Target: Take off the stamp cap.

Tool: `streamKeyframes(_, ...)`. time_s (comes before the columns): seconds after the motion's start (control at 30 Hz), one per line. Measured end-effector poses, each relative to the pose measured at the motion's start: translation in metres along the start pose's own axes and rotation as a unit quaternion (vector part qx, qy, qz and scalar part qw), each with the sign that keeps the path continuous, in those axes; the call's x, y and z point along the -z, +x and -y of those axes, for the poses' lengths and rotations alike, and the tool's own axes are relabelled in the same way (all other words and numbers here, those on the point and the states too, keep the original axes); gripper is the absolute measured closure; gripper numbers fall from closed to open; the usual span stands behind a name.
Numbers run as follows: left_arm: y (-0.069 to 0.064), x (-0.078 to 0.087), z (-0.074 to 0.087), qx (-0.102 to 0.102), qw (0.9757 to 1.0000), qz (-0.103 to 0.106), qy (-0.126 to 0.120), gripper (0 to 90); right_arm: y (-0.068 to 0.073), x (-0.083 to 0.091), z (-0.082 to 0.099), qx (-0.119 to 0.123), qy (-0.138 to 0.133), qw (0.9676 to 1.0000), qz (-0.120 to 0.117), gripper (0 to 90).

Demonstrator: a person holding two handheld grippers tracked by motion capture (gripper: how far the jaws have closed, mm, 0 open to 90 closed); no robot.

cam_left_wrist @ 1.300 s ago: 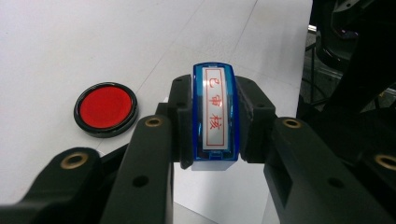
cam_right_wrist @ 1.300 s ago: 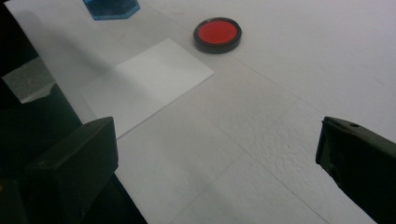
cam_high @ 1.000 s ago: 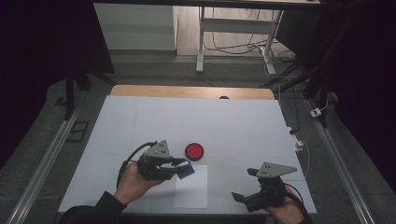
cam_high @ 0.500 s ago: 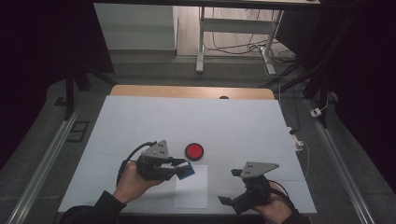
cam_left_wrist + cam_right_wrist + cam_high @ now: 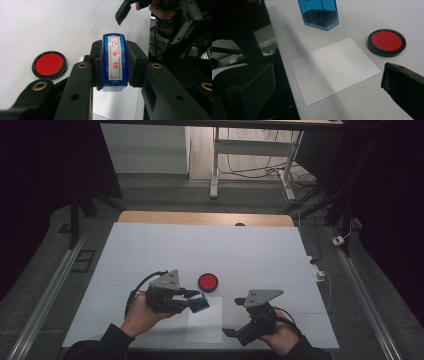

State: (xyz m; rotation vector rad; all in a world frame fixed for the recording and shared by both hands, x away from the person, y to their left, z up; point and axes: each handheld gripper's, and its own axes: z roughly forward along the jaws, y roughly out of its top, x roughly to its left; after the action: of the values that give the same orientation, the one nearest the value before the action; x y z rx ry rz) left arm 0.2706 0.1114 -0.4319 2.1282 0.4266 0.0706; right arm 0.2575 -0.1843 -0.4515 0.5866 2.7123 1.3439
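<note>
My left hand-held gripper (image 5: 113, 65) pinches the blue stamp (image 5: 114, 61) above the paper sheet (image 5: 205, 320); right hand-held gripper (image 5: 235, 334) spread, beside the sheet, red ink pad (image 5: 207, 282) nearby.

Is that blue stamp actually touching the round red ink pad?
Apart. In the left gripper view the blue stamp sits clamped in the left gripper, with bare white table between it and the red ink pad.

Dark sleeves; each black claw (image 5: 192, 301) (image 5: 235, 317) has brass-ringed screw holes, a grey three-cornered plate and a black cable.
</note>
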Motion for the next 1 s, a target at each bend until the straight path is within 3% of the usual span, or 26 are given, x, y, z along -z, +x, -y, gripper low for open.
streamKeyframes(0.2, 0.001, 0.001, -0.001, -0.008, 0.9999, 0.003, -0.006, 70.3, -0.005, -0.007, -0.005, 0.005, 0.002, 0.9999, 0.012, 0.0)
streamKeyframes(0.63, 0.002, 0.002, -0.002, -0.019, 0.9996, 0.014, -0.014, 70.2, -0.01, -0.029, -0.018, -0.004, 0.01, 0.9997, -0.021, 0.0)
streamKeyframes(0.87, 0.003, 0.003, -0.003, -0.021, 0.999, 0.035, -0.02, 70.2, -0.014, -0.041, -0.024, -0.003, 0.009, 0.9995, -0.031, 0.0)
streamKeyframes(1.0, 0.003, 0.0, -0.003, -0.026, 0.9988, 0.037, -0.018, 70.2, -0.015, -0.047, -0.027, 0.0, 0.006, 0.9988, -0.048, 0.0)
